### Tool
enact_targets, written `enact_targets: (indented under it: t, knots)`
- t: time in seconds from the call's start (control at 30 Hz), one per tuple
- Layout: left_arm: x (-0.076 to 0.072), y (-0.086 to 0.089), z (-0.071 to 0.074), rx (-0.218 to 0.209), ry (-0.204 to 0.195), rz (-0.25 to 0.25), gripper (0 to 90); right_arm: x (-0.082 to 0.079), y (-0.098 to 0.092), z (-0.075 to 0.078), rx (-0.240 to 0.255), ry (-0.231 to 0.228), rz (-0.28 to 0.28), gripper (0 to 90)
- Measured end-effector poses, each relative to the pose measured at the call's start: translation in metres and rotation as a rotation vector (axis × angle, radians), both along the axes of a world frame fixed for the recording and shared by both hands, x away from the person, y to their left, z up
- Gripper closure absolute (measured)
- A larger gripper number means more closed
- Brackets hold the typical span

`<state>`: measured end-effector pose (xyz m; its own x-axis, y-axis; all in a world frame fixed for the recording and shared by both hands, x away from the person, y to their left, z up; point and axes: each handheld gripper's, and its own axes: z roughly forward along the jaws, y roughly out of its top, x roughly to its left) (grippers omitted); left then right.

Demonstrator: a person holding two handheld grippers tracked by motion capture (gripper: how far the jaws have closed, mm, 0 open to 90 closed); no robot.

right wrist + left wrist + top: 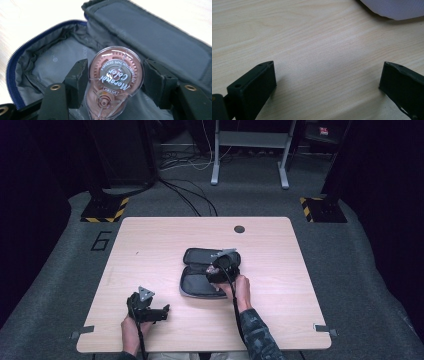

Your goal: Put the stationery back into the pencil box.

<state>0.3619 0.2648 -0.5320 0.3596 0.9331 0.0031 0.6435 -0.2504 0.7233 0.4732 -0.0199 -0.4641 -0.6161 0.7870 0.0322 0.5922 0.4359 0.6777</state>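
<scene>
Right now, right gripper (113, 82) clamped on correction tape dispenser (115, 77), poised directly above open pencil case (50, 62), gray-lined cavity just beneath and ahead. Left gripper (327, 75) spread wide, empty, low over table (312, 37), well apart.

One counter (150, 245) is seen, and on it one open pencil case (200, 287) (two halves, laid flat). One correction tape dispenser (115, 80) is counted, clamped in the right tool (115, 82). Two tools are counted in all, the left tool (327, 77) being the other. Two striped floor bases (105, 210) are seen beyond the counter.
</scene>
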Motion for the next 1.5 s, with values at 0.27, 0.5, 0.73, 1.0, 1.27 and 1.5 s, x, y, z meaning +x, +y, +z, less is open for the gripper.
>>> enact_targets:
  t: [0.27, 0.5, 0.73, 1.0, 1.27, 1.5]
  knots:
    - [0.0, 0.0, 0.0, 0.0, 0.001, 0.0, 0.7, 0.002, 0.008, -0.012, -0.019, 0.049, 0.011, 38.3]
    - [0.0, 0.0, 0.0, 0.0, 0.001, 0.0, 0.6, 0.002, 0.008, -0.015, -0.023, 0.067, 0.006, 29.2]
    - [0.0, 0.0, 0.0, 0.0, 0.001, -0.001, 0.6, -0.006, 0.0, -0.002, 0.02, 0.038, 0.018, 13.3]
    - [0.0, 0.0, 0.0, 0.001, 0.007, -0.004, 0.7, -0.028, -0.026, 0.025, 0.065, -0.036, 0.027, 6.1]
    - [0.0, 0.0, 0.0, -0.001, 0.003, -0.003, 0.7, -0.057, -0.07, 0.046, 0.073, -0.109, -0.04, 5.9]
    - [0.0, 0.0, 0.0, 0.0, 0.006, -0.005, 0.7, -0.082, -0.123, 0.043, 0.058, -0.142, -0.155, 6.0]
